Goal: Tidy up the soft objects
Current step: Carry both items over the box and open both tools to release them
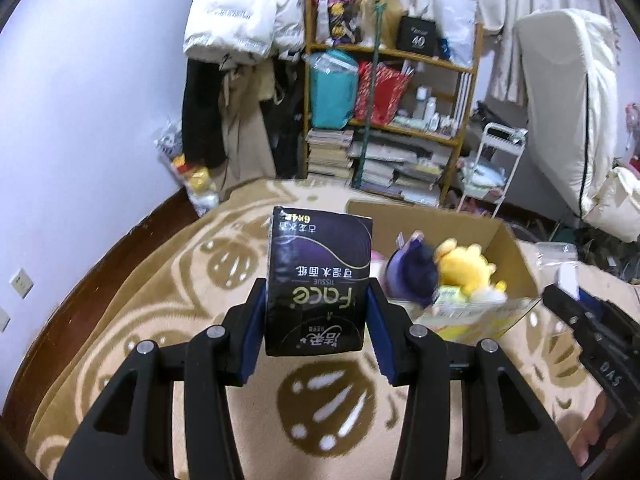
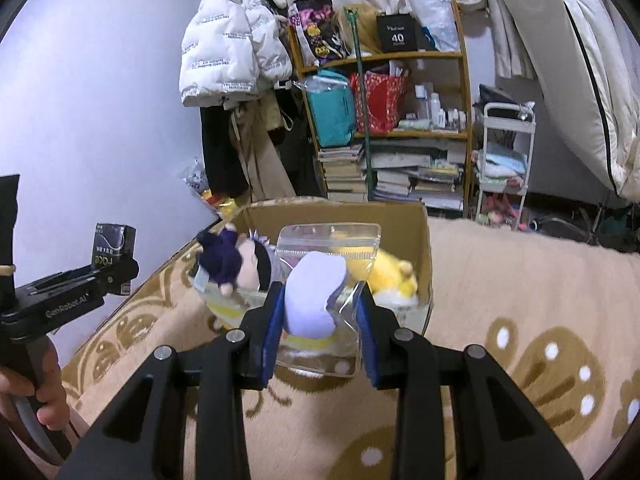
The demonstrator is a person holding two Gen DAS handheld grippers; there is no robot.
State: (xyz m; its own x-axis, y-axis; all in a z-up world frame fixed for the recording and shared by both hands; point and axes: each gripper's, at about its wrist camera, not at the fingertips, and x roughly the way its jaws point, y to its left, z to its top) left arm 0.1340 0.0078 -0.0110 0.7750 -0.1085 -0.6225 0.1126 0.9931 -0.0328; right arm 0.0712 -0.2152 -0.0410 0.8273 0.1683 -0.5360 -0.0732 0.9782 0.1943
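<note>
My left gripper (image 1: pixel 318 300) is shut on a black tissue pack (image 1: pixel 320 280) and holds it upright above the blanket, left of the cardboard box (image 1: pixel 508 256). My right gripper (image 2: pixel 320 300) is shut on a clear zip bag (image 2: pixel 326 300) with a pale purple soft item inside, held at the near edge of the box (image 2: pixel 424 232). In the box lie a dark purple-haired plush doll (image 2: pixel 232 264) and a yellow plush (image 2: pixel 388 272); both show in the left wrist view too, the doll (image 1: pixel 412 272) and the yellow plush (image 1: pixel 464 268).
The box stands on a beige patterned blanket (image 2: pixel 520 300). Behind it are a wooden shelf (image 2: pixel 384 120) with books and bags, hung coats (image 2: pixel 228 52), a white cart (image 2: pixel 504 152) and an upright mattress (image 2: pixel 580 60). The left gripper (image 2: pixel 80 292) shows in the right wrist view.
</note>
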